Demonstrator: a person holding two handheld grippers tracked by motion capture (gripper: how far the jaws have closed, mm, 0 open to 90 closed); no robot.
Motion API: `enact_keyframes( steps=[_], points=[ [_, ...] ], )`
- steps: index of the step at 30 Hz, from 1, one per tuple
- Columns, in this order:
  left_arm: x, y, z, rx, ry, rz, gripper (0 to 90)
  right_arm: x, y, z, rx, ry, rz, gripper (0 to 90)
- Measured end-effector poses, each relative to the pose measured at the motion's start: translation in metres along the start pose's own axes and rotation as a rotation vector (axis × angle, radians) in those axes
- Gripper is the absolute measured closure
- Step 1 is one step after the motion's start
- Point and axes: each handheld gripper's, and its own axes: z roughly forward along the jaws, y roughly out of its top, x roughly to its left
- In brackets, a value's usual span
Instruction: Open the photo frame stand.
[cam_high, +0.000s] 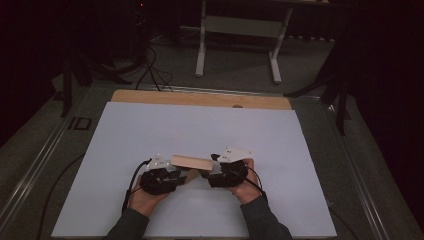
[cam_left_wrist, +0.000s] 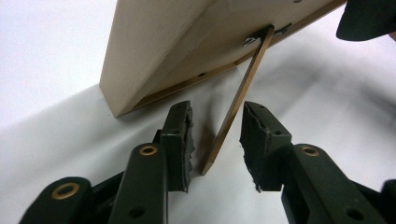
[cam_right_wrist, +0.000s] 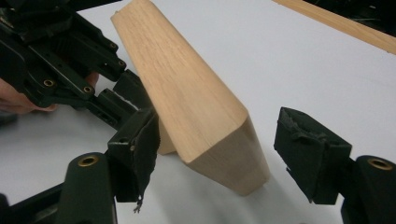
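Wooden frame (cam_high: 192, 162) standing on the white sheet (cam_high: 150, 130), left claw (cam_high: 176, 176) and right claw (cam_high: 209, 175) behind its ends

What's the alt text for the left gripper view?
A thin hinged stand leg of a wooden picture frame reaches down to the white table between the left gripper and its open black jaws, touching neither pad. The frame leans tilted above, its back showing.

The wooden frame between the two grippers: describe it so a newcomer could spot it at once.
On the white sheet covering the table, look near the front edge, between the person's two hands. The wooden frame stands there, leaning on a thin fold-out strut hinged to its back. It is the one pale wood object on the sheet.
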Motion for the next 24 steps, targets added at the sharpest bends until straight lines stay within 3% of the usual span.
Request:
enact_keyframes(
  steps=[11, 14, 24],
  points=[
    [-0.0009, 0.0018, -0.0035, -0.009, 0.017, 0.024, 59.8, -0.0037, -0.0003, -0.0042, -0.005, 0.017, -0.009, 30.5],
    [-0.0014, 0.0026, -0.0056, -0.019, -0.004, 0.013, 59.4, -0.0044, 0.0, -0.0059, -0.01, 0.024, -0.013, 27.5],
    [-0.0001, 0.0027, -0.0088, -0.03, 0.004, 0.015, 59.1, -0.0035, 0.0015, -0.0066, 0.0, 0.046, -0.025, 22.6]
  ],
)
